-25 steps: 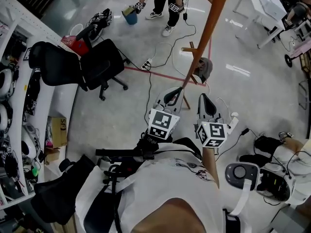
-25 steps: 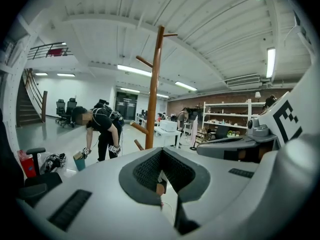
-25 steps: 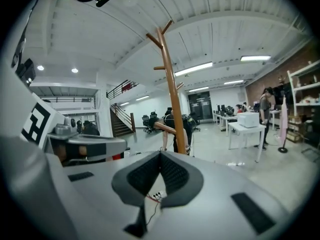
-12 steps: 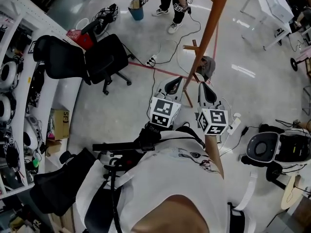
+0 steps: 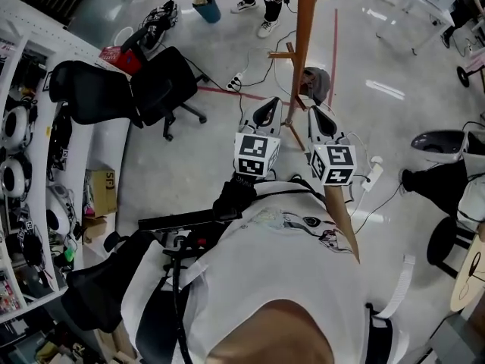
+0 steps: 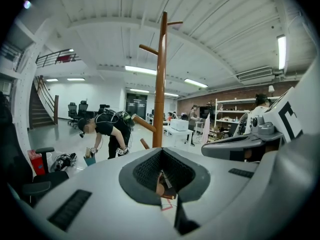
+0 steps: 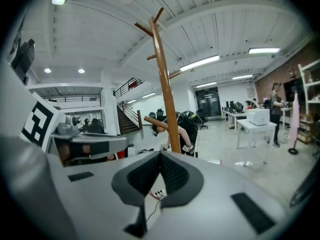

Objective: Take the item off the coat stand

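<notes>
Cap (image 5: pixel 317 84) hangs off a low peg on the coat stand (image 5: pixel 303 44), just beyond your right gripper (image 5: pixel 320 118). That's probably why you're holding both tongs low and forward, with the left gripper (image 5: pixel 267 112) on the other side of the pole. Both sets of jaws are pinched together on nothing, so I'd guess you need to spread one before grabbing.

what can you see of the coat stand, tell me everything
The coat stand is a tall, slim brown pole, wood by its look, upright on the glossy floor. Short pegs angle out at several heights, most bare. A grey item hangs from a low peg. Its foot is mostly hidden.
</notes>
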A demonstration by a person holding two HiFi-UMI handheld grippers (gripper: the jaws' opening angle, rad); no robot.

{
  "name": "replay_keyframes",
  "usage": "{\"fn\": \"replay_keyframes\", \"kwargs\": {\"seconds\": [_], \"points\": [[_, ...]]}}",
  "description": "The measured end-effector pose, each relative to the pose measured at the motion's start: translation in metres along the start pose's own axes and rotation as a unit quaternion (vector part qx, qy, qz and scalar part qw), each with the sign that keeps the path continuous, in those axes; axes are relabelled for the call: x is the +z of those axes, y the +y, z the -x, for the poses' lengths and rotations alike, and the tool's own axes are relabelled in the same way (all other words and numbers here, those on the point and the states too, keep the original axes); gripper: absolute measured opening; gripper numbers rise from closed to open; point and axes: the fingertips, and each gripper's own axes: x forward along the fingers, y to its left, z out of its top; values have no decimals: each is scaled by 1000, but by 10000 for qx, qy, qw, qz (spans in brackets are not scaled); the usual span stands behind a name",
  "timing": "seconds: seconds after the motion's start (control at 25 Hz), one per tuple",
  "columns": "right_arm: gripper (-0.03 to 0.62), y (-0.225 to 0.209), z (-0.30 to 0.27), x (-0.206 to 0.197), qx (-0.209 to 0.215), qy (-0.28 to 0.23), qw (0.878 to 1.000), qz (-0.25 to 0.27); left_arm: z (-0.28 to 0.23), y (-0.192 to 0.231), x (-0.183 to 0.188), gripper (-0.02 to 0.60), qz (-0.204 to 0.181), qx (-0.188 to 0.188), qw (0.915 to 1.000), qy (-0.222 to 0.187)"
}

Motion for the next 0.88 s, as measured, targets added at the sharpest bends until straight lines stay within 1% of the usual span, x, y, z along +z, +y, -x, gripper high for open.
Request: {"fn": "replay_keyframes", "kwargs": {"seconds": [0.28,0.56,0.68,0.88], "points": [[5,-21,-5,-46,-24,419,9990,-173,-18,-10,-46,5,121,-32,9988,481],[5,-41,-21,-85,-59,825,9961,-307,-42,3,-90,5,336,95,9944,1002],[5,-45,-28,-94,-22,940,9952,-271,-46,7,-104,5,442,126,9918,1193],[5,-54,-46,-93,-45,1028,9944,-234,-56,15,-120,5,554,163,9882,1422]]}}
